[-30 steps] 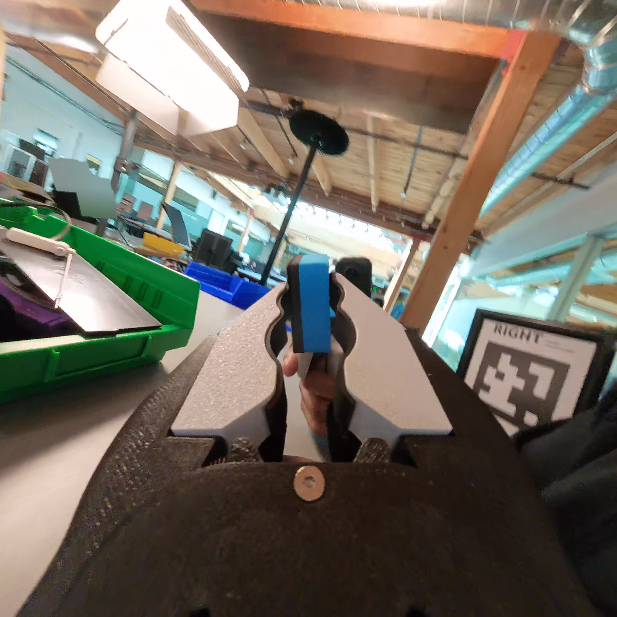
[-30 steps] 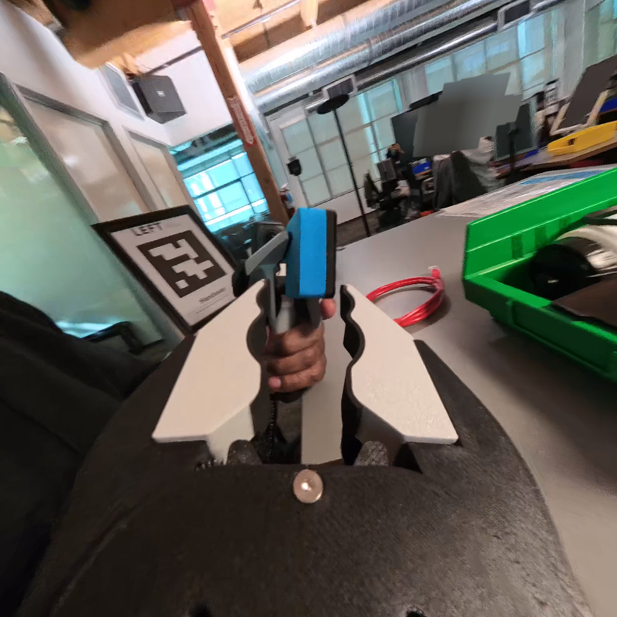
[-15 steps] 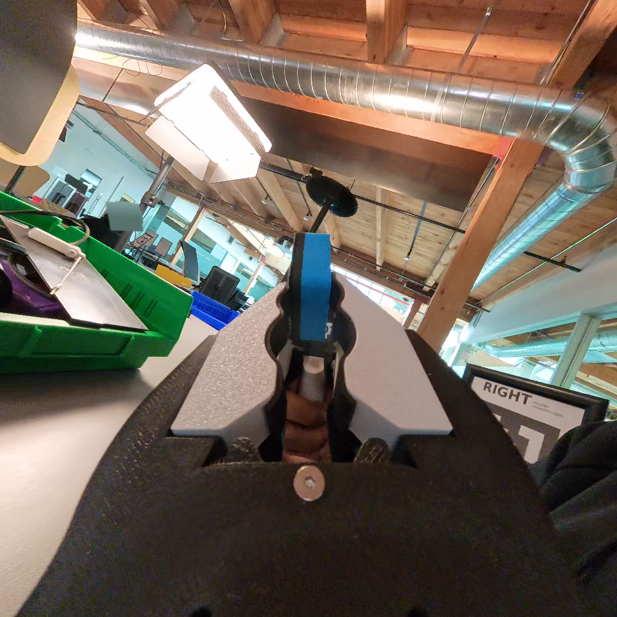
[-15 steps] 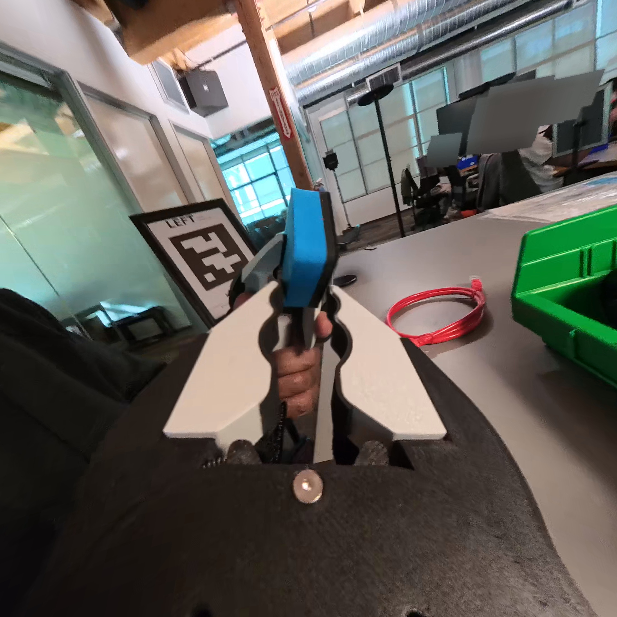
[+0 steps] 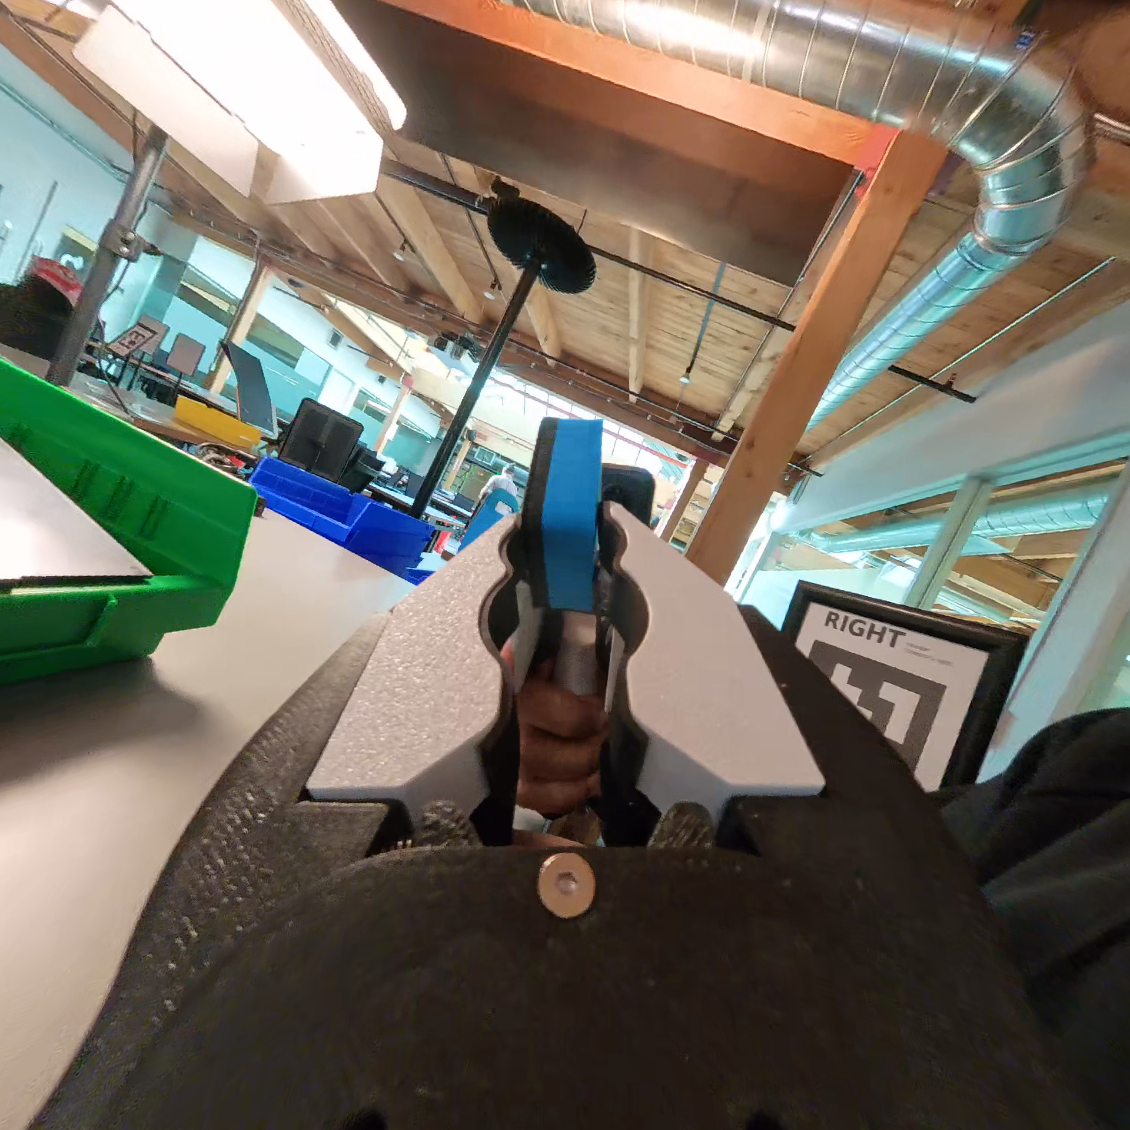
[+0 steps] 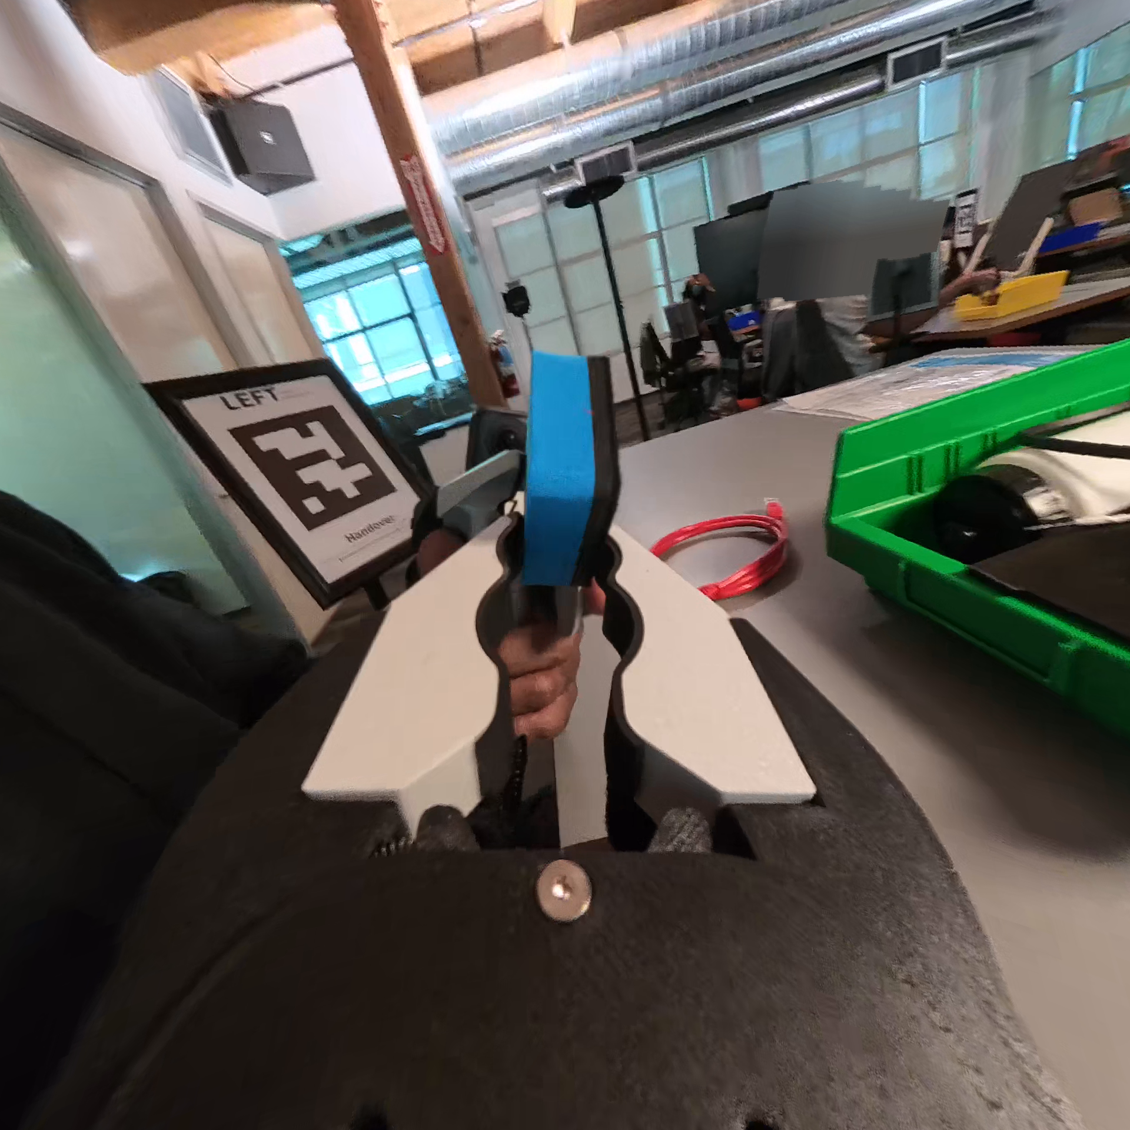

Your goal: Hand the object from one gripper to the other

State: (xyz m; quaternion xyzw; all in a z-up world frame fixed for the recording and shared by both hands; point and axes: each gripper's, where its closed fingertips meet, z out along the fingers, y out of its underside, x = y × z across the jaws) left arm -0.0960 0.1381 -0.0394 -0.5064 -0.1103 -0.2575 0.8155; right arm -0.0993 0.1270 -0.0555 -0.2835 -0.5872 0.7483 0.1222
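A blue foam block with a black backing (image 5: 572, 489) stands upright, held in the air between the two grippers, which face each other. My left gripper (image 5: 565, 520) is shut on its lower part. My right gripper (image 6: 565, 532) is also closed on the same block (image 6: 559, 465), with both fingertips against its sides. One grey finger of the left gripper (image 6: 483, 483) shows behind the block in the right wrist view. A hand (image 6: 541, 679) grips the other tool's handle below the block.
A green bin (image 5: 122, 520) sits on the grey table (image 5: 183, 734) and also shows in the right wrist view (image 6: 978, 550). A coiled red cable (image 6: 734, 550) lies near it. Framed marker signs (image 5: 886, 672) (image 6: 306, 471) stand at the table edge. Blue bins (image 5: 342, 513) are farther back. Only a small space, under 4 cm, lies between the two pairs of fingers.
My right gripper was open beside the block one second ago; it has moved around the block and closed on it. My left gripper has kept its grip throughout.
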